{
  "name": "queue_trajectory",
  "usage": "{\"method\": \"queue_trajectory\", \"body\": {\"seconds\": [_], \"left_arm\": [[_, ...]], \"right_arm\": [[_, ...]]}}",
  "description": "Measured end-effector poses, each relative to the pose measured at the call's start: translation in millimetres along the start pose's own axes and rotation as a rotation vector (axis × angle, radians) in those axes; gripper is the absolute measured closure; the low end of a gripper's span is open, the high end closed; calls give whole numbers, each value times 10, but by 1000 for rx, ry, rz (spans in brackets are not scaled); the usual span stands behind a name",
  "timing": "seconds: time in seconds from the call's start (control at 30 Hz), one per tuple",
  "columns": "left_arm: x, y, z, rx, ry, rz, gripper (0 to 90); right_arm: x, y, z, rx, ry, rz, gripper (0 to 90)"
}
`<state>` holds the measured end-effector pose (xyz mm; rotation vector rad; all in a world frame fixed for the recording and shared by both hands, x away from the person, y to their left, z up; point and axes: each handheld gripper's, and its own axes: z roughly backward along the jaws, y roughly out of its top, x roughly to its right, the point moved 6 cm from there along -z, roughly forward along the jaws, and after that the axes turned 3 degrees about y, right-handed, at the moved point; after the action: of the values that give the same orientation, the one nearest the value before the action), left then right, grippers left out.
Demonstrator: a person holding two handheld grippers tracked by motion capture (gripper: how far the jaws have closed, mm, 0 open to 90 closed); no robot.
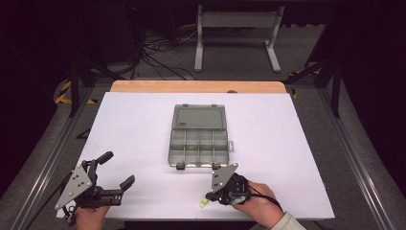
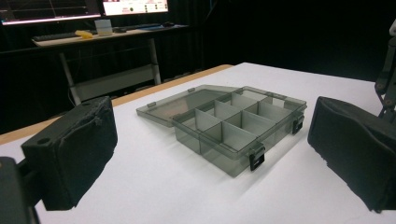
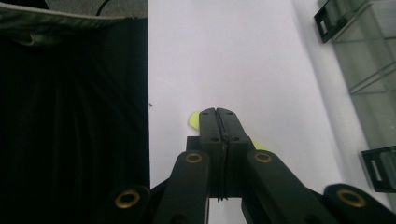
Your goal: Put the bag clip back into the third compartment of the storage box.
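1. One white table (image 1: 143, 124) lies in front of me, with a strip of bare wood along its far edge.
2. One smoky clear plastic box (image 1: 198, 146) sits near the middle of the table. Its lid is swung back flat on the far side. I count eight compartments, two rows of four, and two black latches on the side nearest me.
3. I hold two grippers, one in each hand. My left gripper (image 1: 116, 171) rests near the table's near edge, well to the left of the box. Its two padded jaws stand wide apart with nothing between them, and in the left gripper view they frame the box.
4. My right gripper (image 1: 209, 196) sits just in front of the box, near its right latch, tilted down toward the table. Its jaws are pressed together on one small yellow-green piece (image 3: 192, 120). In the right gripper view that piece peeks out on both sides of the tips. I cannot tell what it is.
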<state>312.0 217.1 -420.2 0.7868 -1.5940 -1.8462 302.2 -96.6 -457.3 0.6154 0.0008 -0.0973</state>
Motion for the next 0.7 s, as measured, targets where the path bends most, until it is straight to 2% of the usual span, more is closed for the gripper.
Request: {"method": "queue_trajectory", "body": {"seconds": [0.43,0.7], "left_arm": [[-2,2,2,0,0,-1,22],[-2,2,3,0,1,0,22]], "right_arm": [[-70,-76,-193,-109,70,14,900],[-76,-86,-228,-119,67,11,900]]}}
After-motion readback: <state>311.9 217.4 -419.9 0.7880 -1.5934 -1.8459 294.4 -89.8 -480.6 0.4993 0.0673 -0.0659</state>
